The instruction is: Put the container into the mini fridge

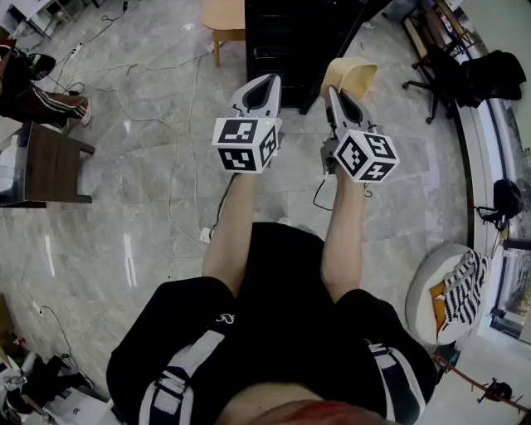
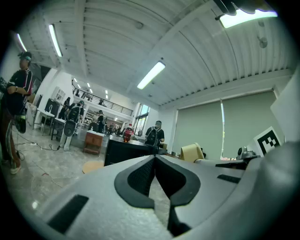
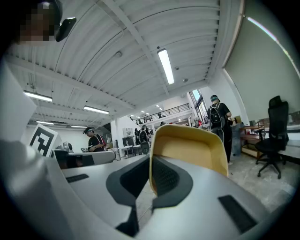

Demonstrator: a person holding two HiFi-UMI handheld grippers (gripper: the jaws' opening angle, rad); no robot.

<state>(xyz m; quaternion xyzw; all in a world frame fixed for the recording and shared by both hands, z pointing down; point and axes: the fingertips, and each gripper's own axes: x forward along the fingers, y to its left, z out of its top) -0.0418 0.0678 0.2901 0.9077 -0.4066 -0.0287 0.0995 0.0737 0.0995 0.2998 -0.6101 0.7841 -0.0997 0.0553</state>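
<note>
A beige open container (image 1: 353,76) is held up in front of me; my right gripper (image 1: 333,90) is shut on its rim. In the right gripper view the thin wall of the container (image 3: 197,150) is pinched between the dark pads at the right gripper (image 3: 151,161). My left gripper (image 1: 267,80) is level with the right one and to its left, shut with nothing in it, and its pads meet at the tip in the left gripper view (image 2: 154,157). The black mini fridge (image 1: 290,37) stands on the floor just beyond both grippers; it shows again as the mini fridge (image 2: 129,151), with the container (image 2: 192,152) to its right.
A wooden stool (image 1: 224,21) stands left of the fridge. A dark side table (image 1: 54,166) is at the left and an office chair (image 1: 448,75) at the right. Cables (image 1: 166,108) trail over the grey floor. A round white seat (image 1: 427,286) with striped cloth is at lower right. Several people stand farther off.
</note>
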